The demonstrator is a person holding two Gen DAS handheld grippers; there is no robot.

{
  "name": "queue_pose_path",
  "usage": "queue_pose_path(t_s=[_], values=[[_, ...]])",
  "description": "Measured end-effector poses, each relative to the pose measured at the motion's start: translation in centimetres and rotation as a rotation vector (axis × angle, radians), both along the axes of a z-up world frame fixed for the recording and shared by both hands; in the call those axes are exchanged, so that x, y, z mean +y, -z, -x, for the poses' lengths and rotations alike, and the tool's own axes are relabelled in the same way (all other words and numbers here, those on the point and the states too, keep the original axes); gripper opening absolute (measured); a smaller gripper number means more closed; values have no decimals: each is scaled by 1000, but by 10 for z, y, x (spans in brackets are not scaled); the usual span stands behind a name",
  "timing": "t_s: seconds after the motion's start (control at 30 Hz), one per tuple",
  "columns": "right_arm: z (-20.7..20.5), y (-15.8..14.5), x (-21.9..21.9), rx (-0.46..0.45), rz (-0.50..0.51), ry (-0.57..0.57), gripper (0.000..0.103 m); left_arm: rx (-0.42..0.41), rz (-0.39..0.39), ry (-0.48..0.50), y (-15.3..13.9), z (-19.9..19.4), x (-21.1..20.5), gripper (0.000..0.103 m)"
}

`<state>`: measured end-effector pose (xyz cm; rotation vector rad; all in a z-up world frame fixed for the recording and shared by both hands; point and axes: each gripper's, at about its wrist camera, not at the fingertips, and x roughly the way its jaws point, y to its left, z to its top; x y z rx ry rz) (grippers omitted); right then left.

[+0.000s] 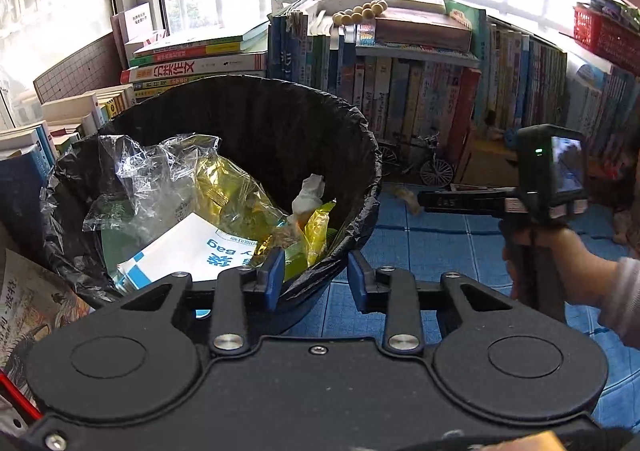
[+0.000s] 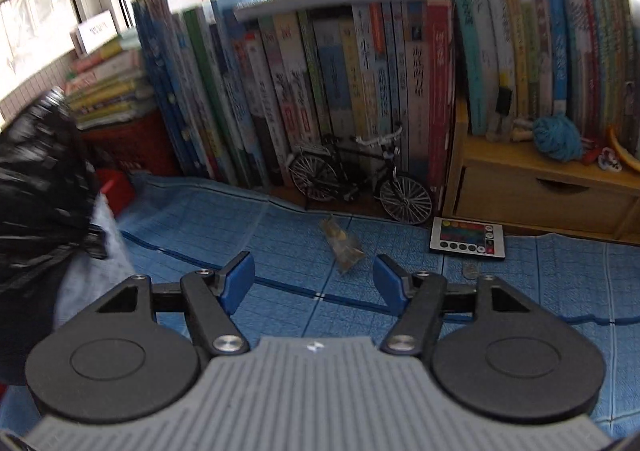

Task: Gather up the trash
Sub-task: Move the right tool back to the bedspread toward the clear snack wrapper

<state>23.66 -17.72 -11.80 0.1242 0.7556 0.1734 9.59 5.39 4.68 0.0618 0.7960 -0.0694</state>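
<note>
Presently, item one: my left gripper (image 1: 316,275), jaws apart and straddling the near rim of the black-lined bin (image 1: 280,111), I judge to steady it for a drop; nothing is clamped. Contents: clear film, yellow wrappers, white paper bag. Item two: my right gripper (image 2: 314,283), jaws apart, empty, aimed at a clear wrapper (image 2: 343,245) lying on the blue mat (image 2: 560,283), just before the model bicycle (image 2: 360,179). Remote control (image 2: 467,237) and coin (image 2: 470,271) nearby, presumably not trash. Wrapper contents blurred; bin's depth hidden.
</note>
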Motion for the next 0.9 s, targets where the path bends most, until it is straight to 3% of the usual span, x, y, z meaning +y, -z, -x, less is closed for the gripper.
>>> queue_pose_path(t_s=[0.2, 0.37, 0.7, 0.77, 0.83, 0.9], values=[[-37, 38, 8, 14, 71, -30, 77, 8, -2, -2, 2, -5, -1, 33], [-60, 64, 17, -27, 155, -34, 79, 10, 3, -10, 2, -5, 0, 33], [-99, 91, 32, 33, 183, -41, 78, 15, 12, -28, 2, -7, -1, 34], [-102, 93, 32, 75, 175, -47, 66, 14, 13, -29, 2, -7, -1, 34], [-102, 91, 31, 93, 162, -46, 30, 13, 12, -29, 3, -7, -1, 34], [-99, 87, 30, 106, 143, -53, 31, 11, 14, -32, 3, -6, -1, 34]])
